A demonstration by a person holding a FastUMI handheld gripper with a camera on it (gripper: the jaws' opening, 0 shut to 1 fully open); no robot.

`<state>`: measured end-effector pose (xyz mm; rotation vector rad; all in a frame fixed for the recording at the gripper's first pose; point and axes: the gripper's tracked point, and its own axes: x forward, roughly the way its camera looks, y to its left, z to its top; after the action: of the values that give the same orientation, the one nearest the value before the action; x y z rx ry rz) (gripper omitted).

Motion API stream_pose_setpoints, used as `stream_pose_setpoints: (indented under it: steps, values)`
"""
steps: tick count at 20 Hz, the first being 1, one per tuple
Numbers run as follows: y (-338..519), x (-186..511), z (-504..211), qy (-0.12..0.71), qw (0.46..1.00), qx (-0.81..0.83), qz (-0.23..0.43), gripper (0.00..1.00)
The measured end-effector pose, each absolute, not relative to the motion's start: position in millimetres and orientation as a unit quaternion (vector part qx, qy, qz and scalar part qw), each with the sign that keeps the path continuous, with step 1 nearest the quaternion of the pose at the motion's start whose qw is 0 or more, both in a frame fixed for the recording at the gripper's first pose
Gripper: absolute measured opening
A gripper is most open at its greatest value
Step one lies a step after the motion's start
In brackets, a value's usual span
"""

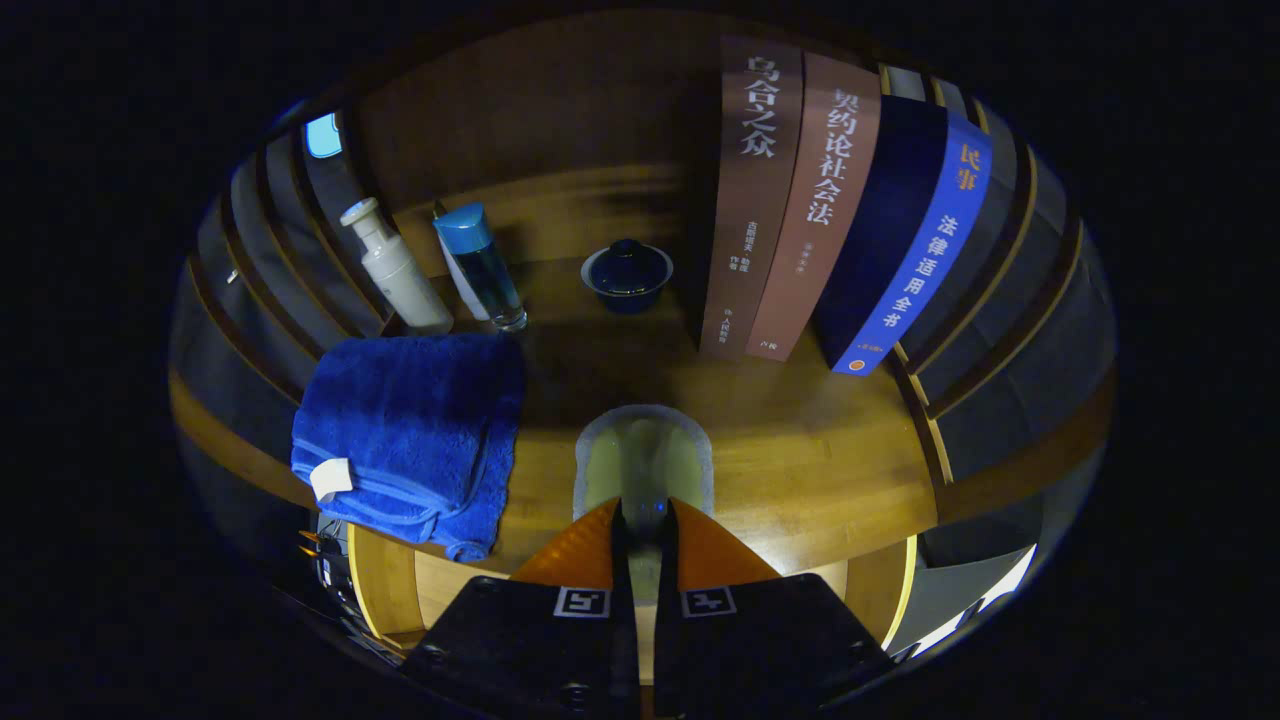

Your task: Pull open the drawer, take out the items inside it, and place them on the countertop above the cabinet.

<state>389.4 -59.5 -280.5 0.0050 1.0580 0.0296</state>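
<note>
**Pale flat item pinched in my tongs, over the countertop**

Near: my gripper [640, 525] sits at bottom centre of the frame. Its fingers are drawn narrow, nearly together, and a pale greenish flat piece with a light grey rim [643, 462] sticks out just ahead of the tips. Both fingers appear to press on its near edge. I cannot tell what it is; possibly a thin pad or cloth.

Below the fingers, lower left and lower right, light wooden drawer walls [385, 585] show under the counter's front edge, so the drawer is open beneath me.

Handling judgement: the piece looks light, thin and probably limp, not fragile. A grip on one edge may let it droop or slip, so set it down flat before letting go.

Middle: the glossy yellow-brown wooden countertop [800, 470] lies under the piece. At left centre a folded blue terry towel with a white tag [415, 430] overhangs the front edge slightly.

Far: upper left, a white pump bottle [395, 270] and a clear bottle with a blue cap [482, 265] lean near the towel. At centre stands a small dark blue lidded bowl [627, 272]. Upper right, two brown books [785, 200] and a blue book [905, 245] stand upright.
</note>
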Motion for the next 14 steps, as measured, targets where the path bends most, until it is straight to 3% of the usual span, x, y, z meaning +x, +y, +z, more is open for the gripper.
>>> stream_pose_setpoints:
  steps: [6, 12, 13, 14]
  values:
    - [-56.8, 414.2, -288.6, 0.505, 0.863, 0.015, 0.017, 0.14]
    - [-49.0, 421.7, -285.4, 0.495, 0.868, 0.033, 0.028, 0.28]
    - [-47.2, 421.5, -284.1, 0.490, 0.870, 0.036, 0.030, 0.35]
    - [-44.4, 419.7, -281.9, 0.484, 0.874, 0.038, 0.036, 0.52]
